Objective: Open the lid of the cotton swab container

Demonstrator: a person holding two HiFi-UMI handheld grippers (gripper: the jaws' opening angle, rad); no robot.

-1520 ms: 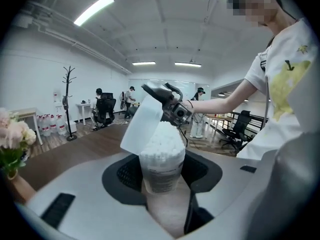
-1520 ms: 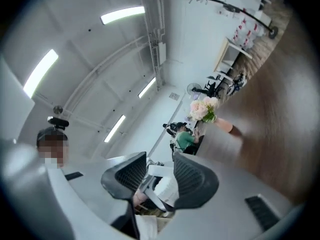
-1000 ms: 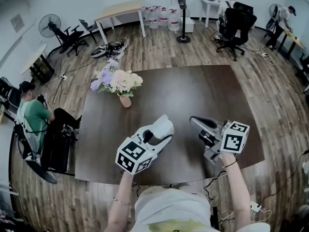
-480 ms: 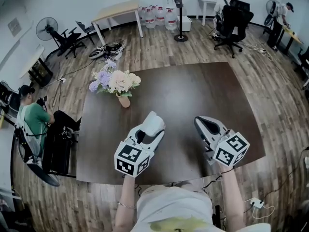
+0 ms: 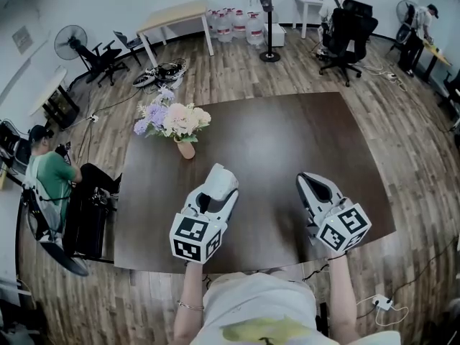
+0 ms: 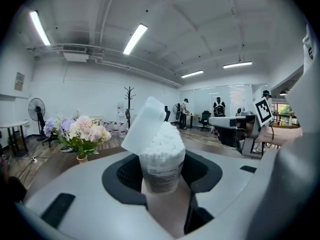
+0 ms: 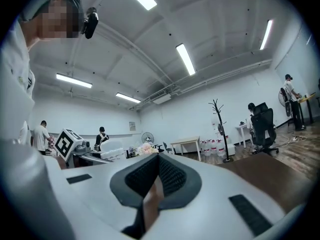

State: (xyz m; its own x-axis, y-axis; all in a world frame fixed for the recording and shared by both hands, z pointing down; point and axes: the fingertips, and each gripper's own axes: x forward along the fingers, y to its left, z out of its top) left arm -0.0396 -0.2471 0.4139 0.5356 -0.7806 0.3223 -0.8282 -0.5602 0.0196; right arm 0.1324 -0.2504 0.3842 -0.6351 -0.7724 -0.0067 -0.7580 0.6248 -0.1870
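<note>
Over near half of counter (image 5: 287,131), left tool (image 5: 214,191) clamps cotton swab container (image 6: 161,170) between pads, container upright in left gripper view. Lid (image 6: 144,126) already flipped up, leaning back at left of rim; whether hinge holds it cannot be told. Cotton swabs (image 6: 163,140) exposed at top. Right tool (image 5: 313,185) empty, jaws fully together, well apart from container. Judgement: opening step appears complete. Next move likely calls for lowering container to counter, kept upright against spillage, before left tool lets go.
</note>
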